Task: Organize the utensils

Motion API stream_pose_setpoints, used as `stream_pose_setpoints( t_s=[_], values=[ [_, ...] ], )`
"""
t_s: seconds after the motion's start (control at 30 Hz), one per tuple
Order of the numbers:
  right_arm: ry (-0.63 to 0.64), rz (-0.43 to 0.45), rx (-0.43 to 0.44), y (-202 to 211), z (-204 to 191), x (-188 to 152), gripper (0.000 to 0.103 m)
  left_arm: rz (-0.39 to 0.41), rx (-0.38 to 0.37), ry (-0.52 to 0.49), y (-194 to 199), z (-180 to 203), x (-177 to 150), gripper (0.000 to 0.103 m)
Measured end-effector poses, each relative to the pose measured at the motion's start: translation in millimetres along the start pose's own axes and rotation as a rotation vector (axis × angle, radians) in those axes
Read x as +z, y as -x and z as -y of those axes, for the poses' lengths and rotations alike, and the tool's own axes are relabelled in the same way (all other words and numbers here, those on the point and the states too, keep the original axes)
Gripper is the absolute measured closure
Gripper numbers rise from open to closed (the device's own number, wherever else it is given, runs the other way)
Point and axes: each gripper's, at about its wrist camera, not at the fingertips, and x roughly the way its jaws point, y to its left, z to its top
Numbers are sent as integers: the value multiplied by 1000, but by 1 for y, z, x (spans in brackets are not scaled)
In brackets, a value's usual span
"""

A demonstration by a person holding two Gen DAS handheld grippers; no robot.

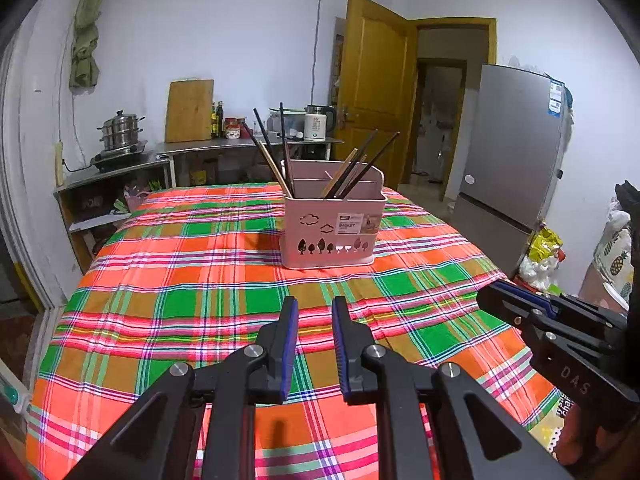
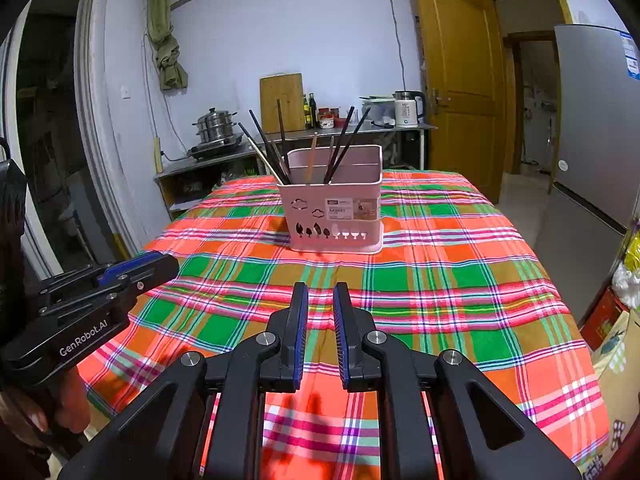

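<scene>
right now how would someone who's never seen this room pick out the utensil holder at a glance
Find the table with the bright orange, green and pink plaid cloth. The pink utensil basket stands alone near its far middle, chopsticks leaning out of the top. Cloud and tree cutouts and a white label on its front mark it out; nothing else sits on the cloth.

"BASKET" stands on the pink holder's label [image 1: 357, 224]; "GenRobot.AI" on the left gripper [image 2: 320, 300]; "DAS" on the right gripper [image 1: 496, 292].
</scene>
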Motion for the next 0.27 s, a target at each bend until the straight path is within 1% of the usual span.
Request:
stream_pose_setpoints(
  t_s=[0.27],
  values=[
    [-4, -2, -2, 1, 0, -1, 90, -2, 14, 11, -2, 0, -1, 87]
  ],
)
